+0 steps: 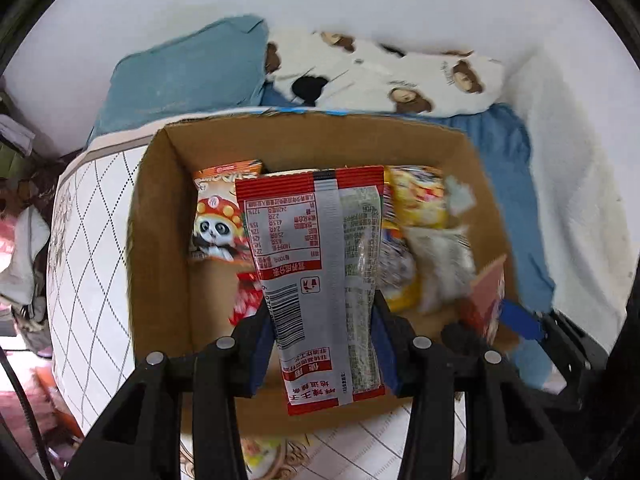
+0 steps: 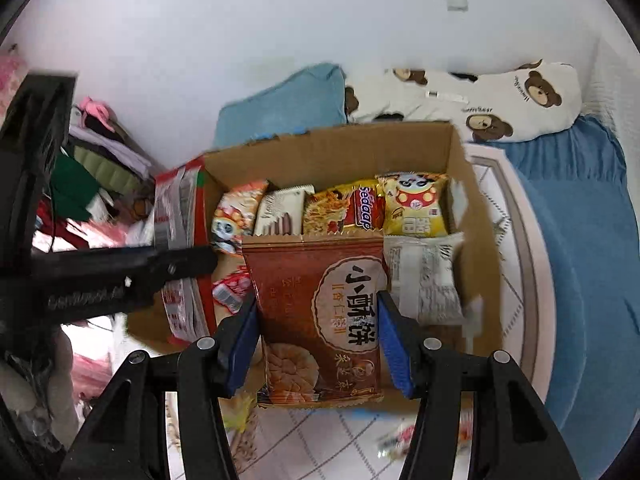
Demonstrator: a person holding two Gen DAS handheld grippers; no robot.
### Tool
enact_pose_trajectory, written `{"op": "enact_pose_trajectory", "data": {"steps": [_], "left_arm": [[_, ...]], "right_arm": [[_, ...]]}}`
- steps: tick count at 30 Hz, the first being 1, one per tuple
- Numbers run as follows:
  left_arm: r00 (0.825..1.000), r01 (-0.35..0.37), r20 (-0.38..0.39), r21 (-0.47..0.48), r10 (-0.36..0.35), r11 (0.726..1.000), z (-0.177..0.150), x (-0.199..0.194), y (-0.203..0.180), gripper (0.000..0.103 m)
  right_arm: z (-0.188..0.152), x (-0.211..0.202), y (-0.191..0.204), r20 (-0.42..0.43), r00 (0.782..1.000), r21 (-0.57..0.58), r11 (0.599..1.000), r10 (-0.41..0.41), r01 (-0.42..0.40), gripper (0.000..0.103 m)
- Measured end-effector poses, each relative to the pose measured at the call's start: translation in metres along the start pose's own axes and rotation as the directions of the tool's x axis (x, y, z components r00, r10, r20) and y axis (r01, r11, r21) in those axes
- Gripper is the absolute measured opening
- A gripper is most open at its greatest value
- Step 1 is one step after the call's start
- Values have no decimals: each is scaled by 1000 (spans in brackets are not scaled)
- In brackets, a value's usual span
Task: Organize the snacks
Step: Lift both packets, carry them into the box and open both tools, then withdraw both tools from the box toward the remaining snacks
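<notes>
My left hand-held gripper (image 1: 324, 344) clamps red-grey packet (image 1: 320, 264) over cardboard box (image 1: 160, 240). My right hand-held gripper (image 2: 318, 340) clamps brown pastry packet (image 2: 320, 312) over same box. Beyond, snack packs (image 2: 340, 208) stand along far wall. Box sits on bed (image 2: 580, 240).

Light: even, soft indoor light in both views; white wall (image 2: 280, 40) bright, nearly washed out.
Shadows: faint, deepest inside the cardboard box (image 1: 160, 240).
Blur: motion smear on the packets at the box's right side (image 1: 444, 248) in the left wrist view.
Focus: red-and-silver packet (image 1: 320, 264) print is sharp.
Edges: strong fisheye bending, black vignette corners.
</notes>
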State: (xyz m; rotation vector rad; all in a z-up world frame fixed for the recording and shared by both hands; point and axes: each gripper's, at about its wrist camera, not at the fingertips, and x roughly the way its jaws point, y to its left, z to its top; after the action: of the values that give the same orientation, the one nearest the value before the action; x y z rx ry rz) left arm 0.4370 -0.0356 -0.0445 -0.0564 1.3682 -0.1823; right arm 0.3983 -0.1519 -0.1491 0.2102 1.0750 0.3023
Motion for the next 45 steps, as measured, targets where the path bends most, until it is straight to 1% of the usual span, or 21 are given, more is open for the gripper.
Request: {"op": "enact_pose_trajectory", "data": {"steps": [2,3,7,10,11,12,13,14,15,16,18,20,21,23,26,28,33,37,40,45], "left_arm": [[998,5,-56,-25,-7,1000,7,23,6,41],[997,8,-74,-31,-10,999,7,28,8,41],[989,24,-146,-54,-32,998,-1,54,15,41],[982,42,-182,-70,-55,997,-13,69,17,44],[979,58,-191,-82,-73,995,-17,71,17,44],[976,70,-200,-101,-89,992,-21,75,19,47],[974,70,-208,-108,-91,992,-23,77,21,57],[974,73,-205,-117,-96,990,-26,78,23,64],[974,81,-200,-124,-105,989,-28,78,24,79],[976,73,-194,-123,-96,990,-30,76,25,90],[983,53,-169,-110,-71,993,-33,70,25,92],[986,41,-159,-111,-59,993,-35,64,24,95],[987,40,-153,-109,-57,993,-37,61,24,96],[989,24,-142,-102,-39,994,-41,52,21,96],[993,1,-120,-99,-13,995,-49,40,17,96],[996,-6,-91,-112,-4,994,-55,30,17,96],[999,-49,-7,-130,49,990,-71,5,25,96],[995,-74,64,-131,83,989,-80,-15,31,96],[987,-98,116,-131,114,986,-86,-24,34,96],[975,-93,191,-122,115,988,-99,-42,26,96]], "right_arm": [[7,24,-2,-43,999,7,1000,14,-13,58],[8,36,-3,-67,998,5,1000,-3,4,58],[-2,63,-5,-124,992,0,1000,-6,7,58],[-12,76,-9,-173,984,29,999,38,-33,64],[-13,81,-11,-199,979,46,998,45,-37,76],[-16,83,-11,-208,977,46,998,40,-31,90],[-17,84,-10,-216,976,36,999,29,-22,96],[-17,85,-9,-217,976,17,1000,0,4,100],[-17,85,-9,-217,976,5,1000,-24,26,100],[-17,85,-9,-220,974,-9,999,-47,47,100],[-16,87,-12,-216,974,-14,998,-62,60,100],[-15,85,-14,-210,974,-20,996,-84,81,100],[-15,85,-16,-209,975,-15,997,-79,78,100],[-14,83,-17,-208,975,-12,997,-79,78,100],[-13,77,-15,-186,977,-28,994,-105,102,100],[-13,70,-12,-169,980,-36,994,-108,104,100],[-13,54,-6,-113,985,-61,990,-131,125,100],[-16,40,-1,-85,986,-64,989,-141,136,100],[-21,27,0,-56,988,-58,988,-146,143,100],[-37,-5,5,2,986,-47,985,-165,165,100]]}}
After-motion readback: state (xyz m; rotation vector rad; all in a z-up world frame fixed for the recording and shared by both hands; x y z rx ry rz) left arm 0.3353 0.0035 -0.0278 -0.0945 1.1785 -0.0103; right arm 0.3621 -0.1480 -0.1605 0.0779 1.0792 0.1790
